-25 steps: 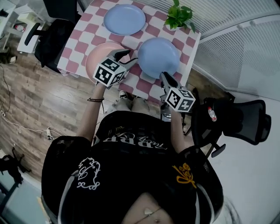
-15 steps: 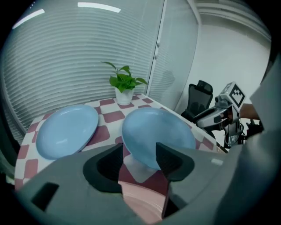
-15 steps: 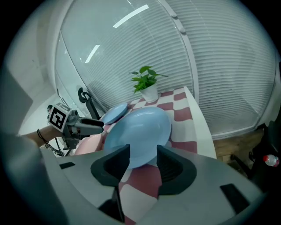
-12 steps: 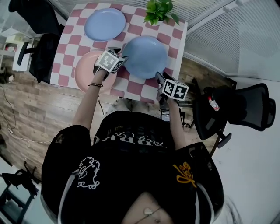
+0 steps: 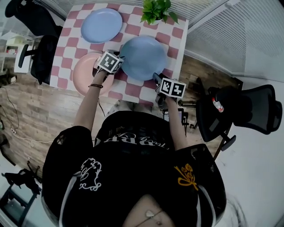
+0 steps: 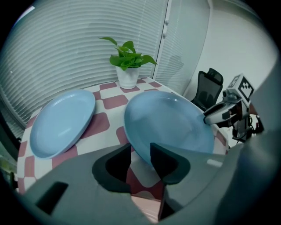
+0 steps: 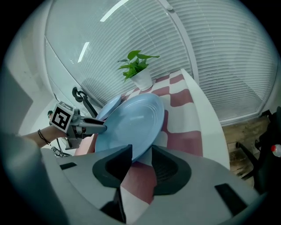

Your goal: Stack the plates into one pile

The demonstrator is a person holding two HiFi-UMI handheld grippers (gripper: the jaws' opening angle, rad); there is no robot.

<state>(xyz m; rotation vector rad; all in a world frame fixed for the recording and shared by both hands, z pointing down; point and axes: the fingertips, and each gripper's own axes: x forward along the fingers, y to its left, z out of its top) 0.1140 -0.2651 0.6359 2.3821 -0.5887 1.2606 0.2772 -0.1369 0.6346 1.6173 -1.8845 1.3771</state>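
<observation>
Small table under pink-and-white checked cloth, close to white slatted blinds. Green leafy plant in white pot at table's far edge. Brown wood-plank floor left of table; pale smooth floor to right. Black office chair left of table, black mesh-backed office chair right. Plain white wall behind it. Long bright light strips high up.

Pink plate partly hidden by left hand-held gripper
</observation>
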